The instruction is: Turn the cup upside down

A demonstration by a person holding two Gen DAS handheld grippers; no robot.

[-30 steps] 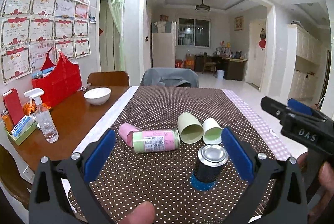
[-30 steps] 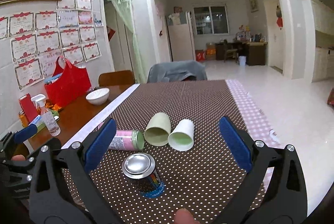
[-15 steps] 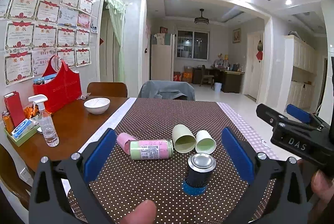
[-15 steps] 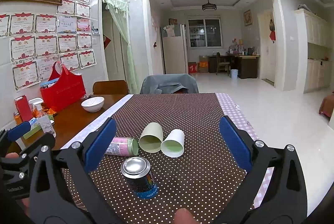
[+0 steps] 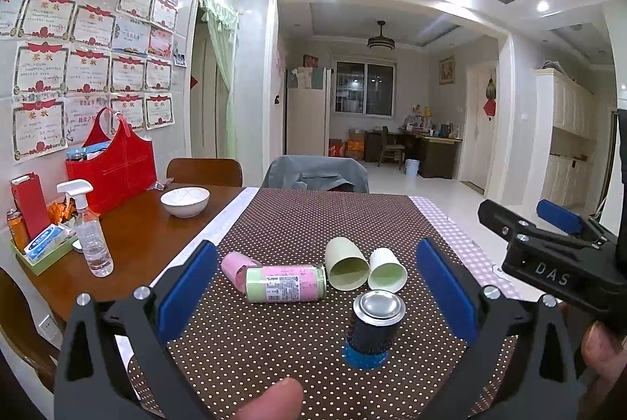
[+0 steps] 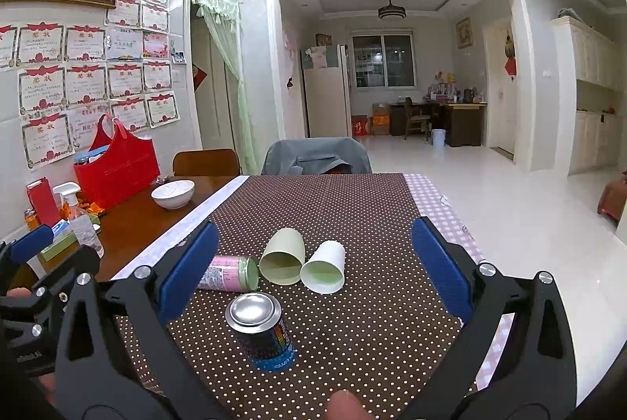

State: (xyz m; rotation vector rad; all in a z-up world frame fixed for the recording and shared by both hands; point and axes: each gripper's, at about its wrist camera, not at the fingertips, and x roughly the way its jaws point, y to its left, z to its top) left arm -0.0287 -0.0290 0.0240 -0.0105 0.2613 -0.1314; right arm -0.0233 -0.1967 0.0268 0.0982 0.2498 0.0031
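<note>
Approach step: both grippers, left gripper (image 5: 313, 288) and right gripper (image 6: 313, 273), held wide open, empty. Next: white cup (image 6: 323, 267) lying sideways to be gripped, turned mouth-down.

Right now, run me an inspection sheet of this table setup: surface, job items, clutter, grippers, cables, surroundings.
Surface: brown dotted tablecloth over a wooden table.
Job's things: pale green cup and white cup lie on their sides, touching, mouths toward the cameras.
Clutter: upright can; pink-green bottle lying down; pink cup behind it; bowl; spray bottle; red bag.
Grippers: left gripper and right gripper open, holding nothing.
Cables: nothing seen.
Surroundings: chairs, certificates on the wall.
</note>
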